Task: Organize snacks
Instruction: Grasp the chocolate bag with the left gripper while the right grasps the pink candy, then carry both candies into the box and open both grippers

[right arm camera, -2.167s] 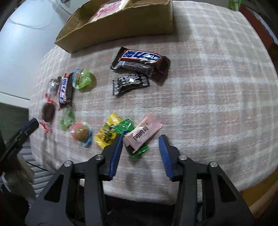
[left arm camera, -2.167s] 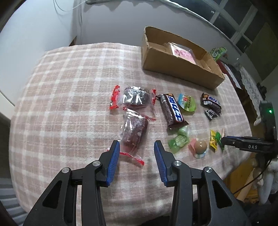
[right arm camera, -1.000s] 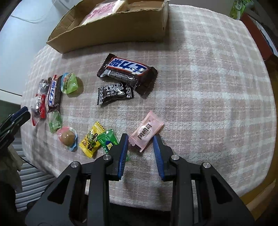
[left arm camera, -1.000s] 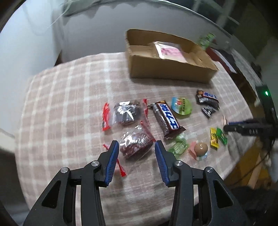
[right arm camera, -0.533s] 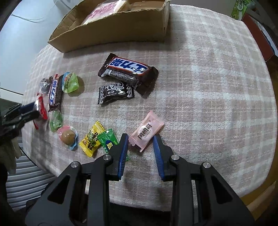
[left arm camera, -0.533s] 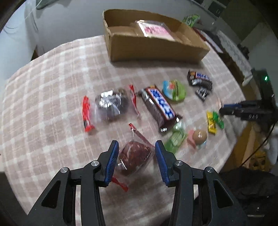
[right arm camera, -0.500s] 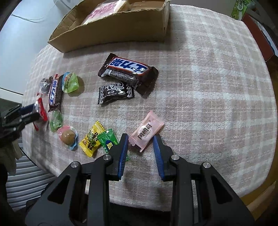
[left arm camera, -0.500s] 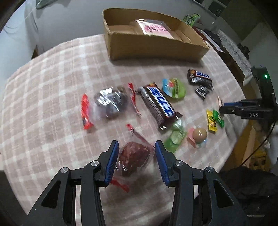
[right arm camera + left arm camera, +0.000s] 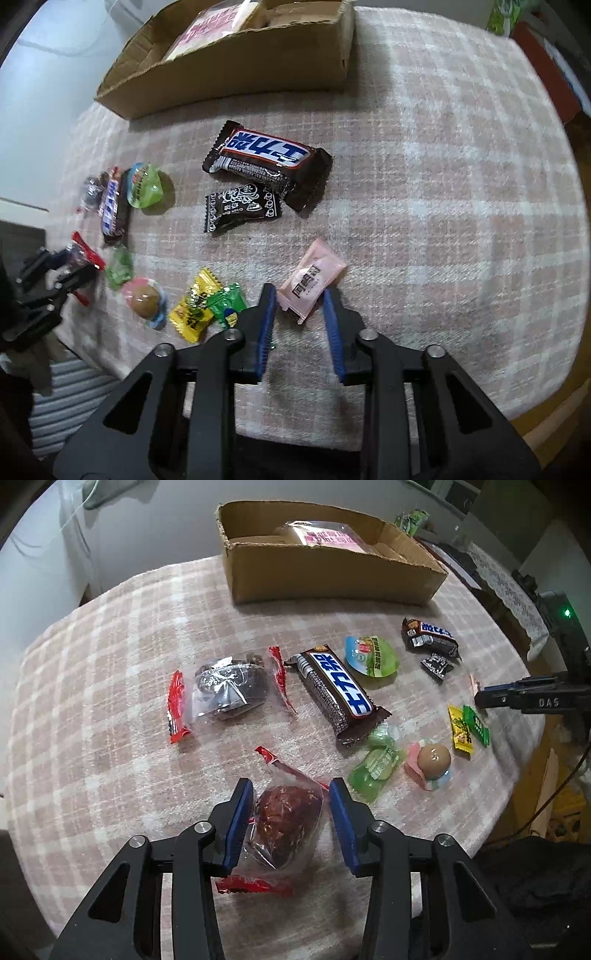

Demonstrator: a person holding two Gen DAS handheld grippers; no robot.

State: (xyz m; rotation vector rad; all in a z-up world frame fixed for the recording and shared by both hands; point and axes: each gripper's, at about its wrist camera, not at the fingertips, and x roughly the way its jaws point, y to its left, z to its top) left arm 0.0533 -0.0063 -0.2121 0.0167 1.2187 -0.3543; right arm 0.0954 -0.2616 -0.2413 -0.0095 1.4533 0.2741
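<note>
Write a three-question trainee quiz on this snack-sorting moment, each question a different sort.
1. True or false: the left claw has the clear bag of reddish-brown snack between its fingers.
2. Which item sits between the right claw fingers? A) green jelly cup B) pink packet C) yellow candy
3. Fill in: the only snack already inside the cardboard box is a ____-labelled packet.

Key
1. True; the bag sits between the open fingers.
2. B, the pink packet.
3. Pink; the packet lies in the box.

dim indoor light | soft shadows | fisheye-bent, dark corners | left edge motion-blurred
</note>
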